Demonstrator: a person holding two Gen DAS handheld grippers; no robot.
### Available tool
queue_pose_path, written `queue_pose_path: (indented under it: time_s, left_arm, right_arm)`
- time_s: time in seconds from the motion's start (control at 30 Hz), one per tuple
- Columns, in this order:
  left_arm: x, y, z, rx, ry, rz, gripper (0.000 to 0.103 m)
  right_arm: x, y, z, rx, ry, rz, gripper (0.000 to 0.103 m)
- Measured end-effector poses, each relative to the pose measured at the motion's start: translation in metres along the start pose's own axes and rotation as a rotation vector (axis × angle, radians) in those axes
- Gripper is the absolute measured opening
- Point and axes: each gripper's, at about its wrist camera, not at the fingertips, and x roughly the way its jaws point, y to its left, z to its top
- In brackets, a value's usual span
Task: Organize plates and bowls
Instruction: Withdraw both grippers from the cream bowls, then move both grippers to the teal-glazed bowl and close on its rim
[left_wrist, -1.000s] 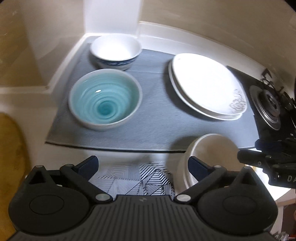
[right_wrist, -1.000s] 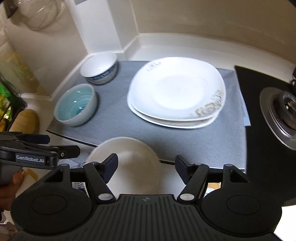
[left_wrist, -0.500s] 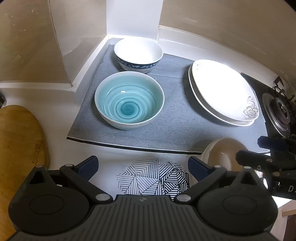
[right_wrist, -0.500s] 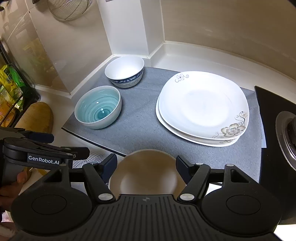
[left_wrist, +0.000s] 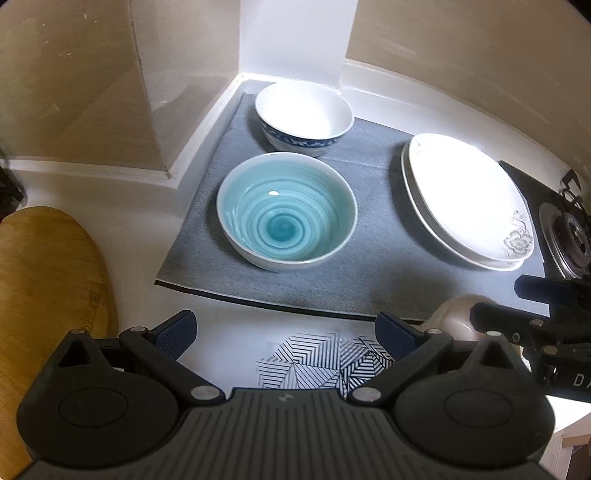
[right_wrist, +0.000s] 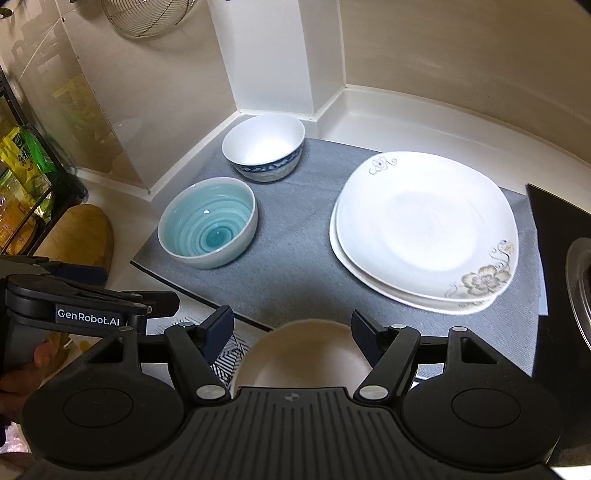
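On a grey mat (left_wrist: 369, 273) (right_wrist: 295, 280) stand a teal spiral bowl (left_wrist: 286, 210) (right_wrist: 208, 225), a white bowl with a blue band (left_wrist: 303, 114) (right_wrist: 264, 146) behind it, and two stacked white flowered plates (left_wrist: 465, 199) (right_wrist: 424, 229). A beige bowl (right_wrist: 306, 350) (left_wrist: 452, 317) rests at the mat's front edge. My right gripper (right_wrist: 291, 328) (left_wrist: 498, 301) hovers open over it, pads apart from its rim. My left gripper (left_wrist: 286, 332) (right_wrist: 136, 288) is open and empty, over a striped coaster (left_wrist: 317, 365) in front of the teal bowl.
A wooden board (left_wrist: 44, 295) (right_wrist: 77, 236) lies left of the mat. A black stove with a burner (left_wrist: 569, 229) borders the mat on the right. Walls and a white pillar (right_wrist: 269, 55) close the back. A rack with packets (right_wrist: 26, 173) stands far left.
Both grippers have drawn back and up from the mat, so more counter and wall show. The dishes have not moved and both grippers stay open.
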Motion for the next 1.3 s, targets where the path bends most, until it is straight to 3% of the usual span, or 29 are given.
queue_pose_path:
  time_s: [0.17, 0.47, 0.7, 1.3]
  left_arm:
    - [0.001, 0.012, 0.007, -0.041, -0.006, 0.006, 0.103]
    - [0.011, 0.052, 0.033, -0.246, -0.031, 0.029, 0.103]
    - [0.038, 0.07, 0.05, -0.348, 0.005, 0.035, 0.103]
    - [0.094, 0.072, 0.072, -0.359, 0.071, 0.075, 0.102]
  right_arm:
    - [0.008, 0.005, 0.011, -0.005, 0.0, 0.009, 0.073]
    - [0.044, 0.006, 0.045, 0.05, 0.024, 0.039, 0.073]
    - [0.081, 0.008, 0.062, 0.069, 0.075, 0.037, 0.073]
    - [0.151, 0.015, 0.082, 0.058, 0.178, 0.016, 0.073]
